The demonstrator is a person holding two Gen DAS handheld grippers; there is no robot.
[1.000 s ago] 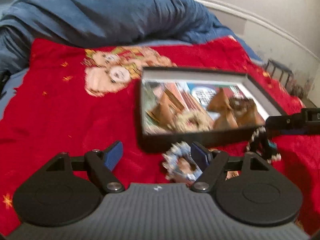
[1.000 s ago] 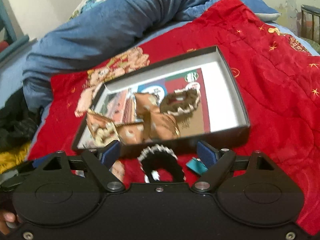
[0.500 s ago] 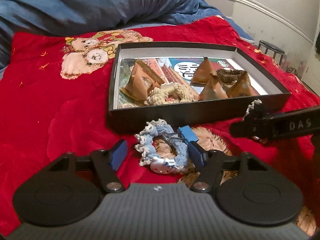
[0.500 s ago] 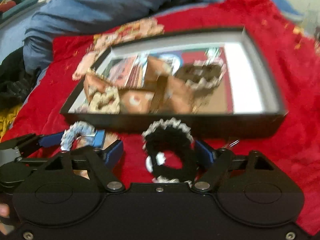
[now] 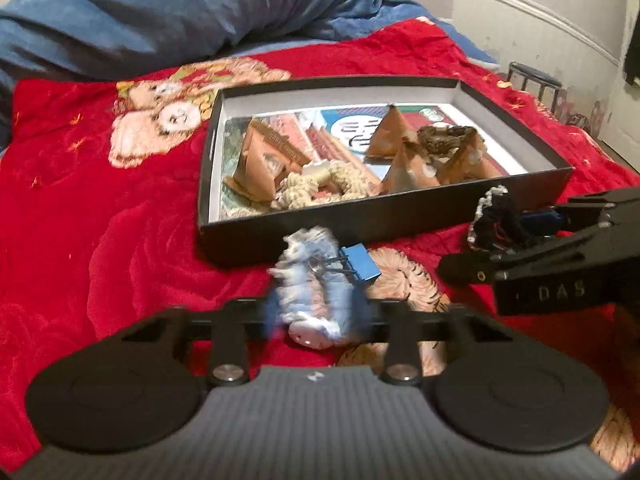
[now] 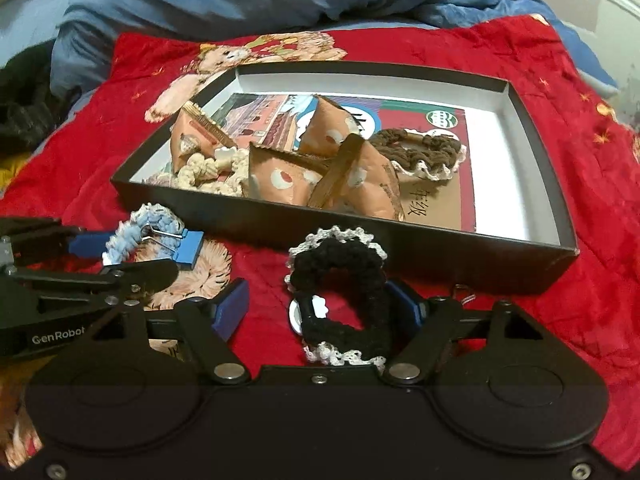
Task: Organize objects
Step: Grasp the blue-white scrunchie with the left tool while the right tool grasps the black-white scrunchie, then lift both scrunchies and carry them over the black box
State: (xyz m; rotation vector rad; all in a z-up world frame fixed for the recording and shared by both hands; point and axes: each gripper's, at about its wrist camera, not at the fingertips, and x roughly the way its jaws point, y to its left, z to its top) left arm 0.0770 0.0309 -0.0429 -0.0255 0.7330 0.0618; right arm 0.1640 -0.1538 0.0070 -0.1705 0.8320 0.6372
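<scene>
Left wrist view: left gripper point(image 5: 314, 312) closed on blue crochet scrunchie point(image 5: 310, 280), blurred, blue binder clip point(image 5: 360, 262) touching it, just before black box point(image 5: 384, 220) on red blanket point(image 5: 100, 208). Right wrist view: right gripper point(image 6: 322, 306) parted around black scrunchie point(image 6: 340, 280), contact unclear. Brown pouches point(image 6: 280, 176) and cream scrunchie point(image 6: 204, 170) inside box.

Crochet scrunchies: four, blue point(image 6: 138, 232), black point(image 6: 340, 292), cream point(image 6: 208, 168), brown point(image 6: 420, 148)
Brown paper pouches: four, one point(image 6: 192, 136)
Blue binder clips: one point(image 6: 188, 246)
Black boxes: one point(image 6: 360, 244)
</scene>
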